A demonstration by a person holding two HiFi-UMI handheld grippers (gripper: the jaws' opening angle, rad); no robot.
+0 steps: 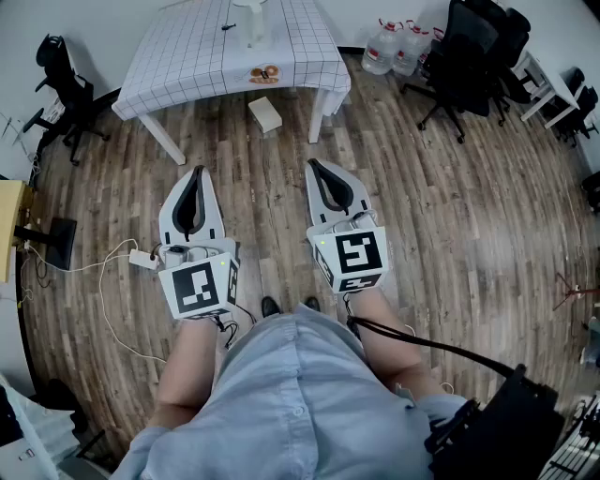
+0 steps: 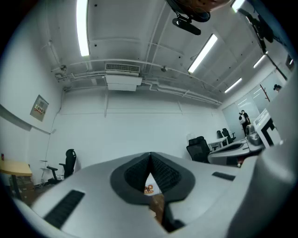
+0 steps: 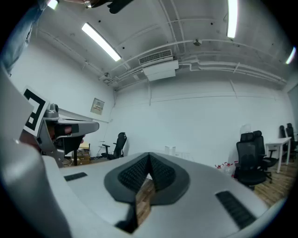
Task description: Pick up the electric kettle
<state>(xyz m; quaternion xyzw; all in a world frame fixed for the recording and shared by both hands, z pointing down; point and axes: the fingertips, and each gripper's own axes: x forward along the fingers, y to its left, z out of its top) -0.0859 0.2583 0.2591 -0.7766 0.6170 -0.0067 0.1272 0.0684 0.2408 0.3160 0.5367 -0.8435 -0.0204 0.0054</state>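
A table (image 1: 187,56) with a white checked cloth stands far ahead of me. At its back a white upright object (image 1: 253,21) stands, too small to tell if it is the kettle. A small orange-brown item (image 1: 264,73) lies near the table's front edge. I hold both grippers level over the wooden floor, well short of the table. My left gripper (image 1: 195,174) is shut with nothing in it, its tips meeting (image 2: 150,154). My right gripper (image 1: 315,166) is likewise shut and empty (image 3: 149,155).
A small box (image 1: 265,114) lies on the floor under the table. Black office chairs stand at the left (image 1: 61,89) and back right (image 1: 469,56). Water bottles (image 1: 389,47) sit by the far wall. A power strip with cable (image 1: 142,259) lies left of me.
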